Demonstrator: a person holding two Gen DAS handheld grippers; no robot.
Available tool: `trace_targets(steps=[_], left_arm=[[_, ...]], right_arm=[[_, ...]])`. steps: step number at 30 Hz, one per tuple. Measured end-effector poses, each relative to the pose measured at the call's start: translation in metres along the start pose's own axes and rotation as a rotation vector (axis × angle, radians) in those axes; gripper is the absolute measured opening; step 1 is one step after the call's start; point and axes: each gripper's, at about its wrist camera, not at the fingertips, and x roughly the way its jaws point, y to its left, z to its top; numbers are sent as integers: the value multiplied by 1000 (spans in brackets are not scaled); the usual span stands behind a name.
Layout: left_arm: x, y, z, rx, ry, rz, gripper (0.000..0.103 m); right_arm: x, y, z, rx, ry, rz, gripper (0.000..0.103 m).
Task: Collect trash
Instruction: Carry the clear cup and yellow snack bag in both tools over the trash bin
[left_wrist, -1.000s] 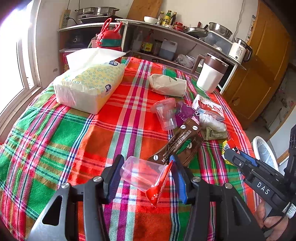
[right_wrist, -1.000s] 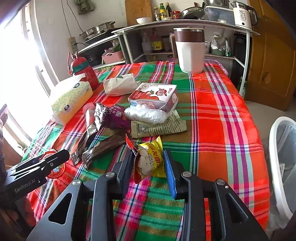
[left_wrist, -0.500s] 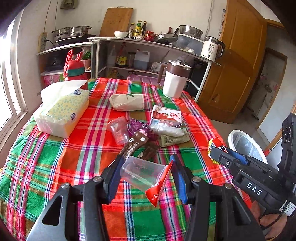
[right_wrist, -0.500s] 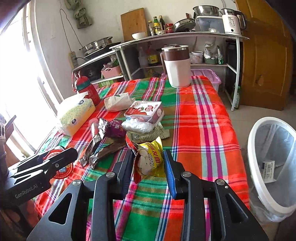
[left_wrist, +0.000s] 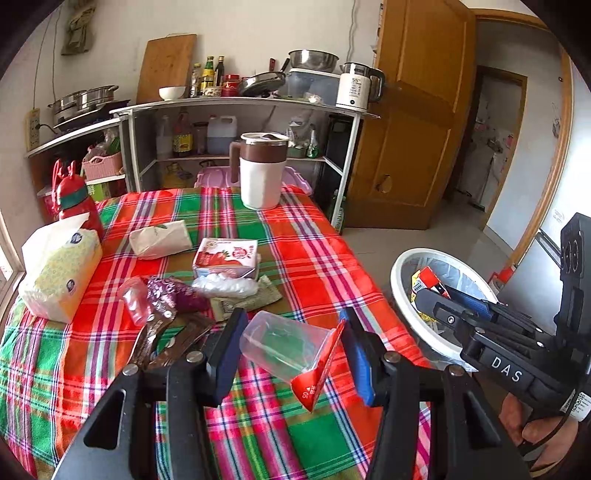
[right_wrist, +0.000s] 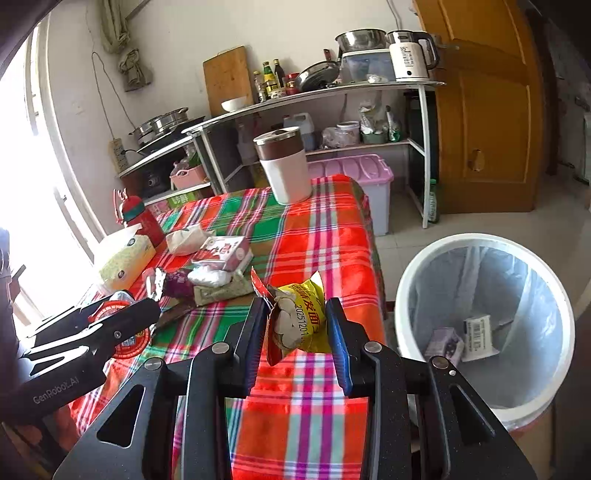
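My left gripper (left_wrist: 291, 343) is shut on a clear plastic cup with a red peeled lid (left_wrist: 288, 349), held above the plaid tablecloth (left_wrist: 303, 240). My right gripper (right_wrist: 295, 325) is shut on a yellow snack packet (right_wrist: 301, 317), held above the table's right edge beside the white lined trash bin (right_wrist: 480, 243). In the left wrist view the right gripper (left_wrist: 424, 291) hangs over the bin (left_wrist: 397, 269). More trash lies mid-table: another clear cup (left_wrist: 131, 301), a purple wrapper (left_wrist: 173, 295), brown wrappers (left_wrist: 173, 332), a milk carton (left_wrist: 225, 258) and a crumpled bag (left_wrist: 225, 286).
A tissue pack (left_wrist: 59, 273), a paper pouch (left_wrist: 160, 238), a red bottle (left_wrist: 72, 199) and a white jug (left_wrist: 262, 171) stand on the table. Metal shelves (left_wrist: 240, 107) with kitchenware run behind it. The bin holds two cartons (right_wrist: 476, 332). A wooden door (left_wrist: 417, 110) stands at right.
Both grippers have risen and swung right with their loads. The right gripper with the yellow packet has come beside the bin, which now fills the right of its view.
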Motion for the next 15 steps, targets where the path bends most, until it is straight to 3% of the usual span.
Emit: trace_targets(steps=[15], left_arm=[[47,-112,17,159,50,-135,53]], right_arm=[[-37,-110,1,114,-19,-167,34]])
